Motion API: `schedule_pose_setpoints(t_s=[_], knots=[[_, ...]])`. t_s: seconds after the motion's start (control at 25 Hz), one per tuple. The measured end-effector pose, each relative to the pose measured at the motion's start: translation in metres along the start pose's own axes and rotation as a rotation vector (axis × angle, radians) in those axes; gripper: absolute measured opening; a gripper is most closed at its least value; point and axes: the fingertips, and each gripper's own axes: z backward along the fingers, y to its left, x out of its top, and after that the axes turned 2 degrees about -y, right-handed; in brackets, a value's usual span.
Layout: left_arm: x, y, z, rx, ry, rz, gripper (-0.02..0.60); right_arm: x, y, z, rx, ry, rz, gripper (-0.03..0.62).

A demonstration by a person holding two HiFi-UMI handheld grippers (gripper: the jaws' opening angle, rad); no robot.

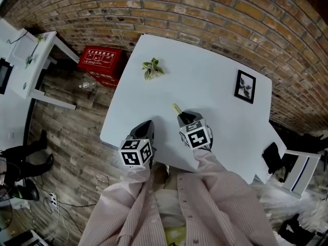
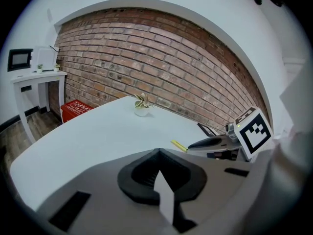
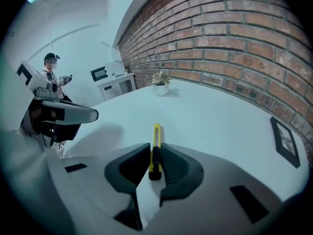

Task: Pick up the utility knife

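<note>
The utility knife (image 3: 155, 146), yellow with a black rear end, lies on the white table (image 1: 205, 81) in front of me. My right gripper (image 3: 154, 153) is tilted down over it, and both pads sit against the sides of its rear half; the yellow front sticks out past the jaws. In the head view only the yellow knife tip (image 1: 177, 108) shows ahead of the right gripper (image 1: 185, 118). My left gripper (image 1: 145, 127) hovers at the table's near edge to the left, shut on nothing, its tips meeting in the left gripper view (image 2: 157, 153).
A small potted plant (image 1: 152, 68) stands at the table's far left, and a black picture frame (image 1: 245, 86) lies at the far right. A brick wall runs behind. A red box (image 1: 101, 61) and a white desk (image 1: 31, 65) stand on the floor to the left.
</note>
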Motion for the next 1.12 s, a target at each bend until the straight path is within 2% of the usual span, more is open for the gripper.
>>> schedule_pose_setpoints(t_s=[0.44,0.6,1.12], knots=[[0.027,-0.016,0.004,-0.081,-0.083,-0.091,-0.008,0.034,-0.007,0.029,0.028,-0.200,-0.075,0.069],[0.039,-0.023,0.011,-0.098,-0.125,-0.109,-0.008,0.049,-0.008,0.045,0.056,-0.307,-0.112,0.067],[0.092,-0.031,0.040,-0.091,-0.285,-0.192,-0.008,0.102,-0.020,0.114,0.071,-0.616,-0.212,0.067]])
